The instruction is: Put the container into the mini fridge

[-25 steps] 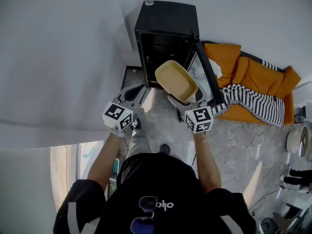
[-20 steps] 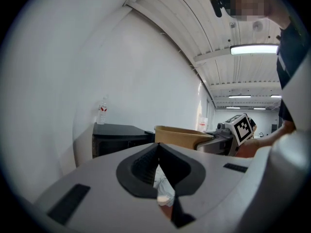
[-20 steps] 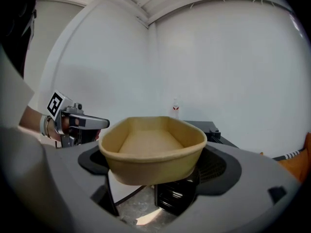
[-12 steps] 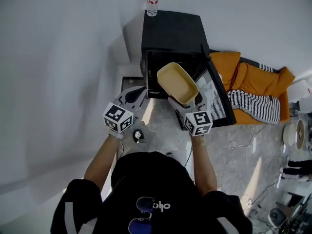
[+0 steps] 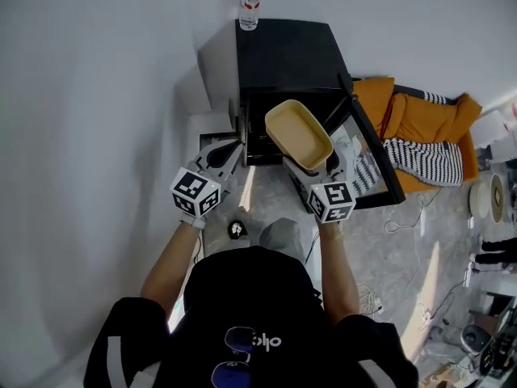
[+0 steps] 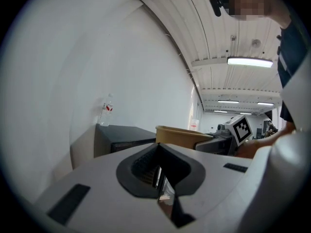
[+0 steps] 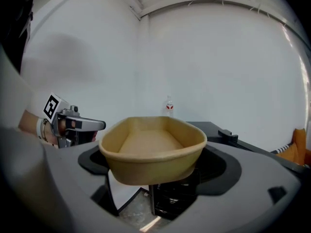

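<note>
A black mini fridge (image 5: 283, 55) stands against the white wall with its door (image 5: 367, 148) swung open to the right. My right gripper (image 5: 313, 170) is shut on the near rim of an empty tan container (image 5: 297, 134), which it holds level in front of the fridge opening. In the right gripper view the container (image 7: 153, 147) fills the centre, with the fridge's dark shelves (image 7: 172, 198) below and behind it. My left gripper (image 5: 226, 153) hovers left of the container, jaws together and holding nothing. The left gripper view shows the container (image 6: 182, 136) and fridge (image 6: 121, 139) beyond those jaws.
A water bottle (image 5: 249, 10) stands on the fridge top. An orange cushion with a striped blanket (image 5: 424, 140) lies right of the door. Cables (image 5: 404, 217) trail on the floor. A small dark object (image 5: 237, 229) and a grey lump (image 5: 279, 234) lie near the person's feet.
The container and my right gripper have shifted slightly right, still before the fridge opening. The left gripper has barely moved. The head view has shifted, showing the door angled wider.
</note>
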Tool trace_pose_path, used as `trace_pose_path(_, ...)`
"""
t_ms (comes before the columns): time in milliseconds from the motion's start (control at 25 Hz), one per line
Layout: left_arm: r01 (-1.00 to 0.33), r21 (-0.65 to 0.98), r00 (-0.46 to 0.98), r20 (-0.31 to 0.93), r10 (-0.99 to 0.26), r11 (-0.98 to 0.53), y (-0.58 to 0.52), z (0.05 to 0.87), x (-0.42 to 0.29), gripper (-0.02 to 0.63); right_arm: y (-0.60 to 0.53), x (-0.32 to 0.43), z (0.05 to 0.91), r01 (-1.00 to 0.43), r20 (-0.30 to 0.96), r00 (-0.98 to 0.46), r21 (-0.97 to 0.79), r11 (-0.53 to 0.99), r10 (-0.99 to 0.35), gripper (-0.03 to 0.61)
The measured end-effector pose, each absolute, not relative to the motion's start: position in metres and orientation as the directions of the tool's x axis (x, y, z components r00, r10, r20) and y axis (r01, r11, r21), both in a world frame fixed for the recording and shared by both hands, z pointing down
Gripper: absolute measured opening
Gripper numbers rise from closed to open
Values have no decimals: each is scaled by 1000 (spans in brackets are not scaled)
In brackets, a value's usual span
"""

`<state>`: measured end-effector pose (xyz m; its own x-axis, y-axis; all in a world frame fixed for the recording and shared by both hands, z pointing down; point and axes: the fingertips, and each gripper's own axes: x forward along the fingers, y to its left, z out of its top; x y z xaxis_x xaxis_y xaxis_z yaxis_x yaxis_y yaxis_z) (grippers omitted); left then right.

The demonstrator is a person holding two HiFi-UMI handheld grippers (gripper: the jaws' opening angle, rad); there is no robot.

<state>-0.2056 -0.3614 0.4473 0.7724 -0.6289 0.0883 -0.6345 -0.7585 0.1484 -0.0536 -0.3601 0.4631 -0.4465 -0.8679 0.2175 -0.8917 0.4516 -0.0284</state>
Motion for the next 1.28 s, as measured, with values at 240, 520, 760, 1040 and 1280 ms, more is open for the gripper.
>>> trace_pose_path(240,-608,159,794,82,-603,-778,-376,449,-198,5,-365,-43,471,-912,234,-405,-29,410,-884,531)
trace_pose_path(520,-585,156,811,90,-579,-796,-386,452,-179,5,-372,-25,485,-922,248,-381,-39,384,-891,531)
trace_pose_path(760,-570,162,821,112,-559,-805,-392,464,-167,5,-380,-12,503,-931,268,-359,-32,365,-894,531)
trace_pose_path(1040,-557,188,831,137,-540,-809,-398,494,-150,5,-387,1,536,-938,300,-339,-32,345,-892,531)
trace_pose_path(1280,-538,202,843,158,-515,-818,-398,519,-138,5,-387,6,568,-942,328,-329,-50,331,-886,531)
